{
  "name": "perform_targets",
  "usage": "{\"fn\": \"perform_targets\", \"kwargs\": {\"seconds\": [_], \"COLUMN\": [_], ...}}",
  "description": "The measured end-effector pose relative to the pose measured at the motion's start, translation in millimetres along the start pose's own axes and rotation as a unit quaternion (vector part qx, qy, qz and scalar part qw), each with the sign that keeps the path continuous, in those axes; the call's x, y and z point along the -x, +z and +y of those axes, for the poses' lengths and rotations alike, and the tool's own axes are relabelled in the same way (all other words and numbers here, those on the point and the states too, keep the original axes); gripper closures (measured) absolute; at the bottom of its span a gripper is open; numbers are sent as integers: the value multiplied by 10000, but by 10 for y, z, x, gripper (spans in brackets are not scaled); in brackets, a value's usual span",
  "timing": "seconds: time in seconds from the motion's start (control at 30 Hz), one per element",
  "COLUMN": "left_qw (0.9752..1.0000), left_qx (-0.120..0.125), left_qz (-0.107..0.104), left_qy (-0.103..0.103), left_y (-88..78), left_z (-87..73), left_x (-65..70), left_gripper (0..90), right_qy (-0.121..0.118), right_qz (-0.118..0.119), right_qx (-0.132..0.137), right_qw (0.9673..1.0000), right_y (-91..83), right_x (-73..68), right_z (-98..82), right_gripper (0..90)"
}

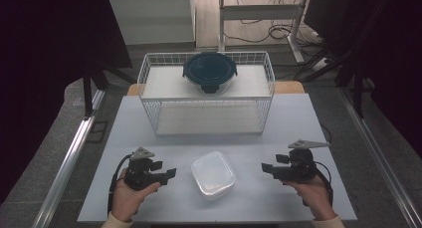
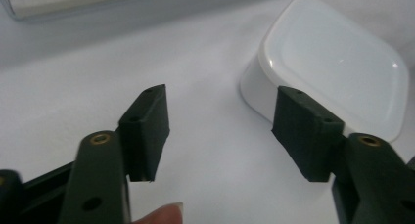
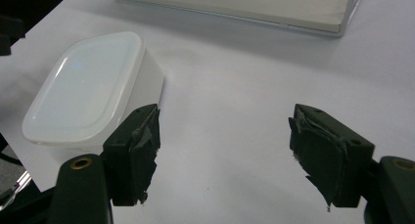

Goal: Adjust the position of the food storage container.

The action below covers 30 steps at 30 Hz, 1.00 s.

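Observation:
A white, lidded, rounded-rectangular container [image 1: 213,174] sits on the white table near its front edge, between my two grippers. My left gripper [image 1: 166,172] lies to its left, pointing at it, jaws open and empty. In the left gripper view the container [image 2: 337,57] is just beyond the right jaw, and nothing is between the pads of the left gripper [image 2: 222,131]. My right gripper [image 1: 266,168] rests to the container's right, open and empty. In the right gripper view the container [image 3: 88,82] stands past the left jaw of the right gripper [image 3: 230,150].
A white wire rack [image 1: 164,108] stands across the back half of the table [image 1: 129,133]. A round bowl with a dark clip-on lid [image 1: 209,71] sits on its upper shelf. Bare tabletop separates the rack from the container.

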<state>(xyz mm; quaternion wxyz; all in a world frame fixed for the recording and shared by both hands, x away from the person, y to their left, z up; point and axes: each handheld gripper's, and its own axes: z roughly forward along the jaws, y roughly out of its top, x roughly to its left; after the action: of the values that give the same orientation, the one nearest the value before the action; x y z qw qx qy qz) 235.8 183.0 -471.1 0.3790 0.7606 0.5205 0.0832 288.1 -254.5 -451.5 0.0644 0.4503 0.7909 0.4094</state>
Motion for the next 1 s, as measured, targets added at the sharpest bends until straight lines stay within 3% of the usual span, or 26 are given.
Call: {"fn": "perform_targets", "kwargs": {"seconds": [0.23,0.4,0.57,0.77,1.0], "left_qw": [9996,9985,9971,9954,9951], "left_qx": [-264,-475,-633,-765,-799], "left_qz": [-122,-249,-412,-569,-578], "left_qy": [33,97,84,101,76], "left_y": [99,232,362,475,571], "left_z": [-53,-35,-6,32,90], "left_x": [64,97,114,152,160], "left_gripper": [513,727,874,900,900], "right_qy": [60,77,141,148,123], "right_qz": [3,-37,-89,-66,-43], "right_qx": [-58,-91,-56,-95,-170], "right_qw": [10000,9999,9998,9998,9998], "right_y": [-20,-69,-114,-91,-57], "right_x": [17,25,51,63,70], "right_z": [-61,-122,-149,-157,-150], "right_gripper": [267,267,266,265,263]}}
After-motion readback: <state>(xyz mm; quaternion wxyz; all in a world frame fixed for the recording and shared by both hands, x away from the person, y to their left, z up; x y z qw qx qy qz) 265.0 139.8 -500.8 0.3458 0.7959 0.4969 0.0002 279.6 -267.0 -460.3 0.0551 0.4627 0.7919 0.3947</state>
